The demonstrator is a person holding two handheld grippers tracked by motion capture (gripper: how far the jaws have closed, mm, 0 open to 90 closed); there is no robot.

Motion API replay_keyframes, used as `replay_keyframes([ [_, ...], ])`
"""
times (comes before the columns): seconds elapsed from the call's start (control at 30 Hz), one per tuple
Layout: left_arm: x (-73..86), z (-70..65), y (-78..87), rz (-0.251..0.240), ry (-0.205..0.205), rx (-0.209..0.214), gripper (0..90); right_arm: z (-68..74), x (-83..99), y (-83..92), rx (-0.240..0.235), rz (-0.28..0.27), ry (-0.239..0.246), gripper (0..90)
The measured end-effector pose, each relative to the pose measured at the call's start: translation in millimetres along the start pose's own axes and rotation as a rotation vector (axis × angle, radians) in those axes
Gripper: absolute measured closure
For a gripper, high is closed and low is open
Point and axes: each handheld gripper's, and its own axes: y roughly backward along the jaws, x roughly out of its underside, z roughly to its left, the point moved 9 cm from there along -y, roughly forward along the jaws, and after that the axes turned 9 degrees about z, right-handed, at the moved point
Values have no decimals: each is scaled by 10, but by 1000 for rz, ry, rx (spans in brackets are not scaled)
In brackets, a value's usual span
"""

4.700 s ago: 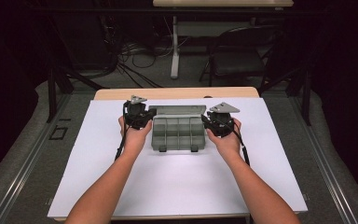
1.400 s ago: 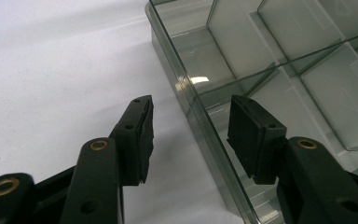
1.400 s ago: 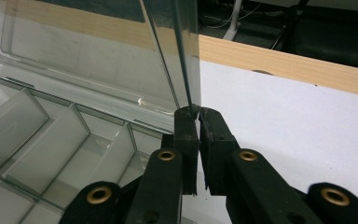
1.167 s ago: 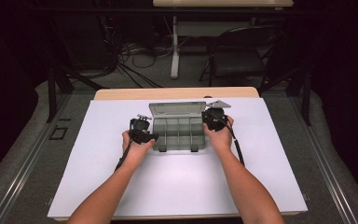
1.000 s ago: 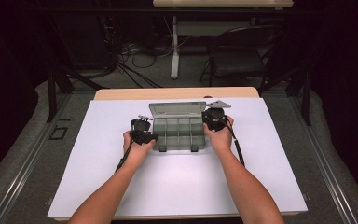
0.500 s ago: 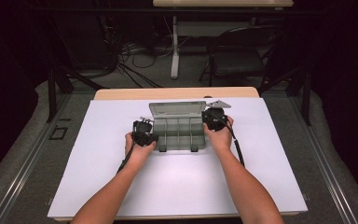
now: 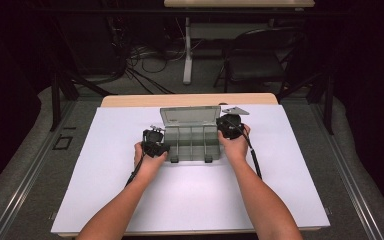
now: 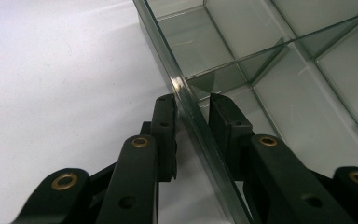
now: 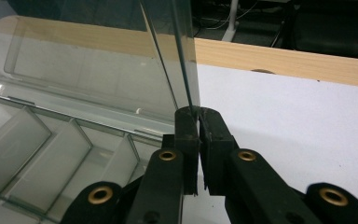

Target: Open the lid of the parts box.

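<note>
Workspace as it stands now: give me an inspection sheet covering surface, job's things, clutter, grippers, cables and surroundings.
Surface: white sheet over a wooden table.
Job's things: clear grey plastic compartment box, hinged lid standing open; compartments look empty.
Clutter: nothing seen.
Grippers: left gripper straddles the box's side wall with gaps either side, not clamped; right gripper is shut on the lid's edge.
Cables: one trails from each gripper along the forearm; loose leads on the floor beyond.
Surroundings: dark room, black chair, a second table's leg.
</note>
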Motion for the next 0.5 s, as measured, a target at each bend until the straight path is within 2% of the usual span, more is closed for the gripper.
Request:
replay_keyframes([
  [0.13, -1, 1, 0, -1, -1, -1, 727, 0, -7, -5, 6, 2, -12, 875],
  [0.2, -1, 1, 0, -1, 0, -1, 727, 4, -23, -22, 11, -6, -34, 878],
  [0.5, -1, 2, 1, 0, 1, -2, 730, -20, -80, -75, 26, -1, -52, 884],
])
